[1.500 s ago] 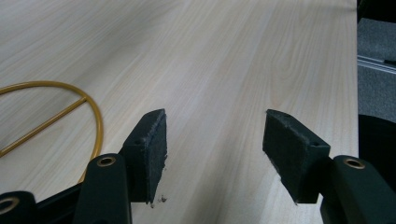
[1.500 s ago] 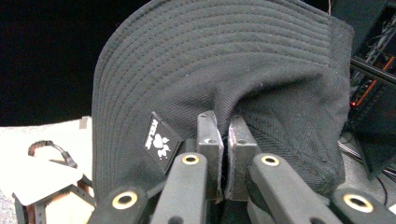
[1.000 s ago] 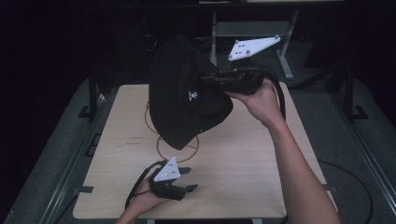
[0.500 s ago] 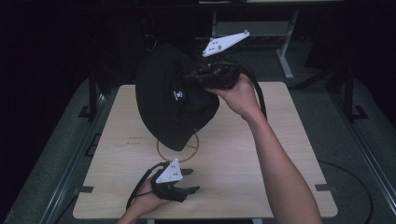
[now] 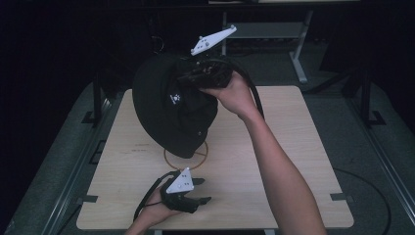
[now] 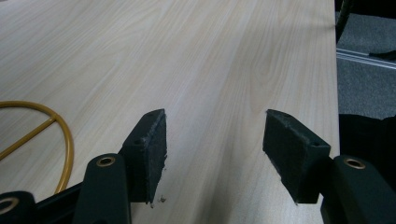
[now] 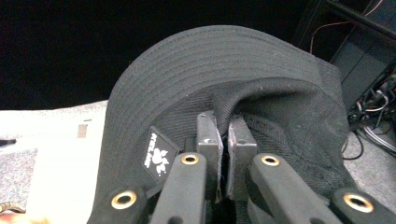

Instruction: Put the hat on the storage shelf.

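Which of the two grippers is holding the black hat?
The right gripper: shut on the black hat, lifted above the table. The left gripper is open, holding nothing.

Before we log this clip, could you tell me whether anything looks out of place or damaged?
Nothing looks damaged or spilled. The black hat hangs tilted above the table, pinched by the right tool. The left tool rests open, near the yellow ring mark.

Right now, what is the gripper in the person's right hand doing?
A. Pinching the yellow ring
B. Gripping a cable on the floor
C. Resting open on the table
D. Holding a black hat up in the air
D: the right gripper has its jaws pinched shut on the fabric of the black hat, which hangs above the table in the high view.
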`<state>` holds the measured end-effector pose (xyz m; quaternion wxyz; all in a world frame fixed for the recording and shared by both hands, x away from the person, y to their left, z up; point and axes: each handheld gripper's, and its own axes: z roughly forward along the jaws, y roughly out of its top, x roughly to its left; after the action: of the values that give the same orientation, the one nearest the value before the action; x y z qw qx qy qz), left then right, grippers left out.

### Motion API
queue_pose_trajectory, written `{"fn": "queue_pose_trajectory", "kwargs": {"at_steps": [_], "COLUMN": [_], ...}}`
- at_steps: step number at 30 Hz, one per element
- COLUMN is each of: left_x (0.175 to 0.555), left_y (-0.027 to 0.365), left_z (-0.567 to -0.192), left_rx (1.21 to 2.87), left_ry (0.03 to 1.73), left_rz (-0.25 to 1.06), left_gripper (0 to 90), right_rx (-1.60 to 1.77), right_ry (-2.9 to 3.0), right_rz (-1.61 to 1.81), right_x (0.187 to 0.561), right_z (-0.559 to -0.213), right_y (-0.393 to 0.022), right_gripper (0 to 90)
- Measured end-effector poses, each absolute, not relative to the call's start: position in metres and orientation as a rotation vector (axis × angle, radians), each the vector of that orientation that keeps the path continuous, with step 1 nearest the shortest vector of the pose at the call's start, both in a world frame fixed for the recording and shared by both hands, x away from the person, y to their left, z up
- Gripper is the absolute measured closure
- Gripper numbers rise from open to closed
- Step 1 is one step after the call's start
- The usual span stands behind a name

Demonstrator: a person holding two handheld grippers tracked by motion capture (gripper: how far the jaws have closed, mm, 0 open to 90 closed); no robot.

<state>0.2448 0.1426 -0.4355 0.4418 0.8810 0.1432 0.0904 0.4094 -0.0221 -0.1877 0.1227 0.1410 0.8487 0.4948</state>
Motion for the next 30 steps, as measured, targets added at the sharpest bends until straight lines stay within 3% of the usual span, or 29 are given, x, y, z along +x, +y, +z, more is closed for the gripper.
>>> {"fn": "queue_pose_trajectory", "kwargs": {"at_steps": [20, 24, 30], "left_x": [0.238, 0.237, 0.236], "left_y": [0.133, 0.133, 0.131], "left_z": [-0.436, -0.435, -0.436], "left_rx": [2.202, 2.198, 2.206], "left_ry": [0.294, 0.295, 0.287], "left_rz": [0.214, 0.214, 0.209], "left_gripper": [39.0, 39.0, 39.0], "right_rx": [0.418, 0.430, 0.421], "right_ry": [2.569, 2.588, 2.584], "right_rz": [1.292, 1.294, 1.332], "right_x": [0.427, 0.428, 0.427], "right_z": [-0.199, -0.204, -0.207], "right_y": [0.036, 0.047, 0.046], "right_gripper": [85.4, 75.4, 69.4]}}
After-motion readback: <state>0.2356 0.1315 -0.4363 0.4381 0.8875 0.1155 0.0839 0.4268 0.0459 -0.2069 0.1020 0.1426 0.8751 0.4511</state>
